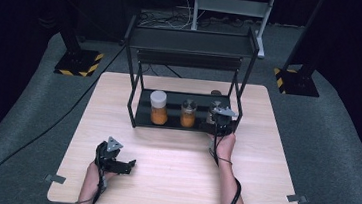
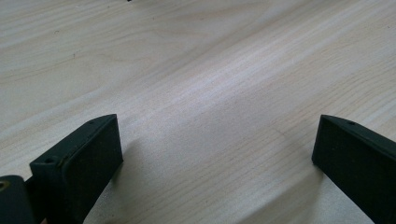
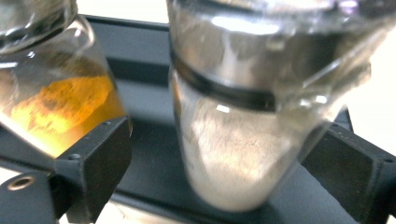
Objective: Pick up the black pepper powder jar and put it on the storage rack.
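The right gripper (image 1: 216, 116) is reaching into the lower shelf of the black rack (image 1: 139, 120) on the counter (image 1: 173, 156). Its fingers (image 3: 93, 158) are standing apart, and the jar of pale powder (image 3: 233, 154) is standing upright between them; the left finger is clear of the glass, but I cannot tell if the right one is touching. Just left of the fingers, a jar of orange powder (image 3: 60, 107) is standing. No label or writing is readable on either jar. The left gripper (image 2: 217, 154) is resting low over the bare counter, its fingers wide and holding nothing.
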`<state>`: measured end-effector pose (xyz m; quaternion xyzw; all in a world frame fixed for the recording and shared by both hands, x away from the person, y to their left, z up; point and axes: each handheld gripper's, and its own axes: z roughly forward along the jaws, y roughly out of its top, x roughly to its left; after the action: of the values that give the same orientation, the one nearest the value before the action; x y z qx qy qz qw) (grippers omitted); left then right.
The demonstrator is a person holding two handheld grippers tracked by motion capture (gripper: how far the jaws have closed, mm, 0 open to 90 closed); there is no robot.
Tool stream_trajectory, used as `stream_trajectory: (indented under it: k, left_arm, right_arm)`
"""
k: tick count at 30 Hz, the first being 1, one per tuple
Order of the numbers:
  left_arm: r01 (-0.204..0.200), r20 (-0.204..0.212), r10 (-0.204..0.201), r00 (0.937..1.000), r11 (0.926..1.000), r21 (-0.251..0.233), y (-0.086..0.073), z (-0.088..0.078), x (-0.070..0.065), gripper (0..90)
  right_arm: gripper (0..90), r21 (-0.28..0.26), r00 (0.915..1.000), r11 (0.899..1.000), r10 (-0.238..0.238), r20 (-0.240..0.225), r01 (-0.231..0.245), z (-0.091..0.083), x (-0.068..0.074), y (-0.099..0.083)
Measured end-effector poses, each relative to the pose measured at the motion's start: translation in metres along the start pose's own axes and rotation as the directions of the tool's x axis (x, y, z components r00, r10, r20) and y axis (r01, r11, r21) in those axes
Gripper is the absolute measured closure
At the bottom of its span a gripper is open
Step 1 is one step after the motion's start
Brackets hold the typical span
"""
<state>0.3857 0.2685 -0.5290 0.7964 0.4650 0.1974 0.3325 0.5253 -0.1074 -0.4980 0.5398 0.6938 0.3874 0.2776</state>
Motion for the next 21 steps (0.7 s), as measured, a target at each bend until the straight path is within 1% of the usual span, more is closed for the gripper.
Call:
stream_trajectory:
  k: [3, 5, 9, 11, 18, 21]
  left_arm:
    - [0.0, 0.0, 0.0, 1.0, 1.0, 0.0, 0.0, 0.0, 0.0, 1.2]
    - [0.0, 0.0, 0.0, 1.0, 1.0, 0.0, 0.0, 0.0, 0.0, 1.3]
    - [0.001, 0.0, -0.001, 1.0, 1.0, 0.0, 0.0, 0.0, 0.0, 1.2]
    - [0.001, 0.0, -0.001, 1.0, 1.0, 0.0, 0.0, 0.0, 0.0, 1.2]
    - [0.001, 0.0, -0.001, 1.0, 1.0, 0.001, 0.0, 0.0, 0.0, 1.2]
    - [0.001, 0.001, -0.001, 1.0, 1.0, 0.001, 0.0, 0.0, 0.0, 1.2]
  right_arm:
    - [5.3, 0.01, 0.9999, 1.0, -0.009, -0.012, 0.009, -0.004, 0.0, -0.003]
    - [5.0, 0.018, 0.9994, 1.0, -0.01, -0.033, 0.011, -0.007, -0.001, -0.006]
    - [3.8, 0.029, 0.9983, 0.999, -0.025, -0.052, 0.027, -0.013, 0.0, -0.011]
    - [2.7, 0.041, 0.9972, 0.998, -0.038, -0.064, 0.041, -0.017, 0.001, -0.014]
    - [0.7, 0.043, 0.9923, 0.996, -0.076, -0.098, 0.08, -0.036, 0.002, -0.022]
    - [0.0, 0.055, 0.9887, 0.993, -0.099, -0.113, 0.105, -0.045, 0.002, -0.028]
